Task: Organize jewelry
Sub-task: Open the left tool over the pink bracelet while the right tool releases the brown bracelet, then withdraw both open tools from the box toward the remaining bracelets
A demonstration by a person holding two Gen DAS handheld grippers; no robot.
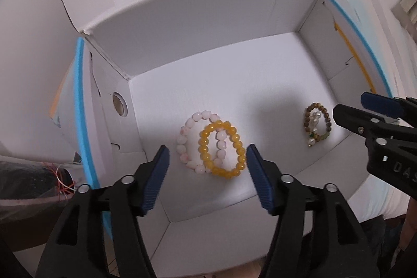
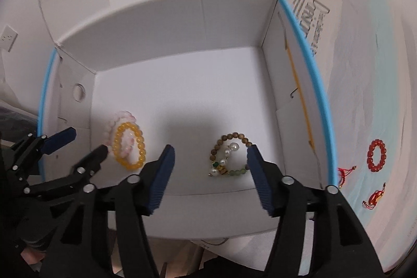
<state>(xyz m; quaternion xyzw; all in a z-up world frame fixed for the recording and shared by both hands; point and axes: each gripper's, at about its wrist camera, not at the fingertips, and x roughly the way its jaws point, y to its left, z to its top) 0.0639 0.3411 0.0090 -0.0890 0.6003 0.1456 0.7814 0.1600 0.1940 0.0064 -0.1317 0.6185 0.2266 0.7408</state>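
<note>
Inside the white cardboard box (image 1: 208, 7), a yellow bead bracelet (image 1: 222, 149) overlaps a pink bead bracelet (image 1: 187, 140) below the wide-spread left gripper (image 1: 207, 160). At 3 o'clock, a brown bead bracelet (image 2: 230, 155) lies beneath the wide, empty right gripper (image 2: 211, 160).

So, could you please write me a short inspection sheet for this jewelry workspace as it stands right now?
Surface: white box floor, with a pale printed mat outside its right wall.
Job's things: yellow bracelet overlapping pink bracelet; brown bead bracelet lying with a pearl strand. Outside on the mat: red bead bracelet and two red cord pieces.
Clutter: dark bag left of the box.
Grippers: left gripper jaws open over the yellow and pink pair; right gripper jaws open over the brown bracelet; both empty.
Cables: thin orange and white wires by the bag.
Surroundings: wall socket; dark items behind the box, unclear.
</note>
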